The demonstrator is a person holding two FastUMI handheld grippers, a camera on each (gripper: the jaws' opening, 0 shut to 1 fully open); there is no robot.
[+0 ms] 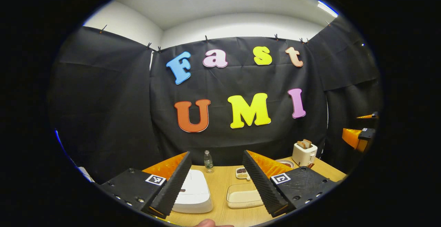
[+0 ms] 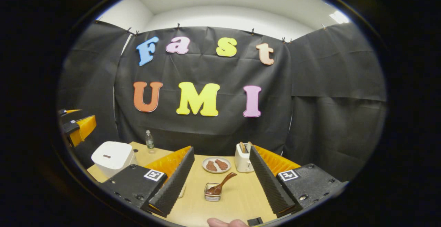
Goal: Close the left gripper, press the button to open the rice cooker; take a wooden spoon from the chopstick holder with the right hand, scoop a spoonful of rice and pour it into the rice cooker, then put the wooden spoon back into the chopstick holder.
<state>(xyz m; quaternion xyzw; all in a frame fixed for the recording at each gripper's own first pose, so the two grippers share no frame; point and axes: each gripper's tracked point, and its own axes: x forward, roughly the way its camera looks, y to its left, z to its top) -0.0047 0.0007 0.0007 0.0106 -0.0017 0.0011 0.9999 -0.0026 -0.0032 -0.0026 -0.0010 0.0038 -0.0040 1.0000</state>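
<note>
The left hand-held gripper (image 1: 216, 189) hangs above the bench's near edge, fingers spread wide and holding nothing. The rice cooker (image 1: 193, 192) sits just ahead and below, lid down, partly behind the left finger. The right hand-held gripper (image 2: 220, 191), equally open and empty, faces the wooden spoon (image 2: 221, 184), handle leaning up-right from its holder (image 2: 212, 192). The left one is nearer the cooker and, I judge, must close first.

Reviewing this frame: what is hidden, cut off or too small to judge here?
- Rice cooker: in the left gripper view, its left part sits behind a finger of the left gripper; its button is too small to pick out.
- Lidded box: contents hidden by the lid; right end behind the other finger.
- Holder with the wooden spoon, right gripper view: too small to tell what else it holds.
- Small dish: contents too small to identify.
</note>
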